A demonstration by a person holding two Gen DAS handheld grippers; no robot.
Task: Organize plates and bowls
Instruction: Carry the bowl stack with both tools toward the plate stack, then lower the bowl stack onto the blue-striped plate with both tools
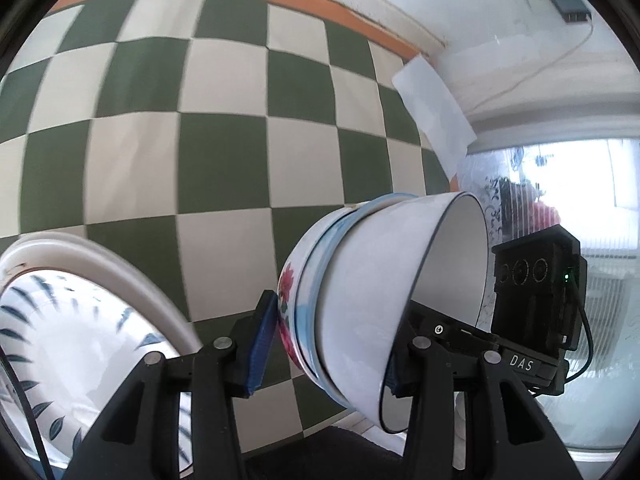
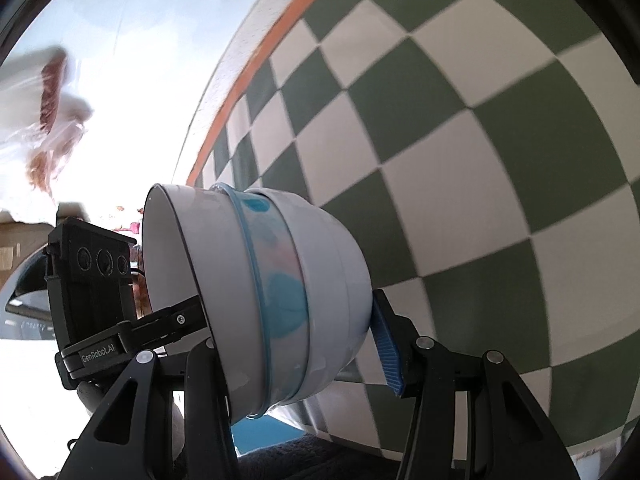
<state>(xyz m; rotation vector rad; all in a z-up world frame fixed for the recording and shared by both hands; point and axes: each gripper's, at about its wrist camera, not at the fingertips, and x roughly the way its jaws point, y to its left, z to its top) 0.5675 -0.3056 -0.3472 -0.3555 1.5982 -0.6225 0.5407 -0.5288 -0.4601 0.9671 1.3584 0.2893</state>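
Both grippers, left [image 1: 326, 342] and right [image 2: 298, 340], clamp one tilted stack of bowls [image 1: 360, 304] above the checked table [image 1: 180, 120]. If either grip eases, the nested bowls could slide apart and fall, perhaps onto the plate [image 1: 80, 320] at near left.

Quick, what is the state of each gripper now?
Left gripper: shut on the stack of bowls.
Right gripper: shut on the same stack of bowls.

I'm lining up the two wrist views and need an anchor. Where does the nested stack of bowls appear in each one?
Left wrist: the stack of bowls sits lower centre-right, on its side, opening facing right, between the left tool's fingers.
Right wrist: the stack of bowls sits lower centre-left, opening facing left, between the right tool's fingers.
Shared landmark: the green-and-white checkered cloth behind the stack.
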